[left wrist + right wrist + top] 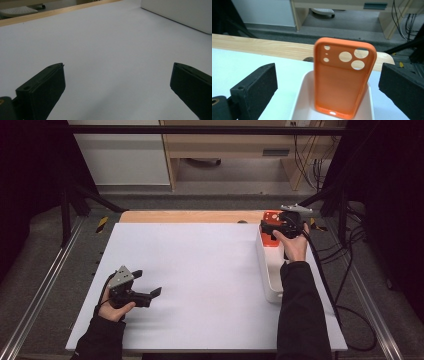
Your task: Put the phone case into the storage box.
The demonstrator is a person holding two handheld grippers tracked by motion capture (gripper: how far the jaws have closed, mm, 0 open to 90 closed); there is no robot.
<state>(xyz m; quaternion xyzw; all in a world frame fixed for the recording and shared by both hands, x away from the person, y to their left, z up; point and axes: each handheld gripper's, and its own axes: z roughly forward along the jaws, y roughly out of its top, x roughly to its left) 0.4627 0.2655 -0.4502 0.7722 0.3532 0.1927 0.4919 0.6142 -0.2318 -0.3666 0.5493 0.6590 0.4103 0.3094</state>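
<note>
My right gripper (329, 85) is wide open, holding nothing; the orange phone case (343, 80) leans upright between its jaws. If I close off-centre, I think it tips over inside the white tray (299, 105). My left gripper (117, 87) is open and empty too.

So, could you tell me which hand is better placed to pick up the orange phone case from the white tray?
The right. Its tongs are open and face the orange phone case, which stands upright in the white tray. The left tongs sit far across the table, open over bare surface.

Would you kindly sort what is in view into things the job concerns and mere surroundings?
In play:
orange silicone phone case
white rectangular plastic bin
right gripper, open

Surroundings:
left gripper, open over the white table sheet
wooden shelving
</note>
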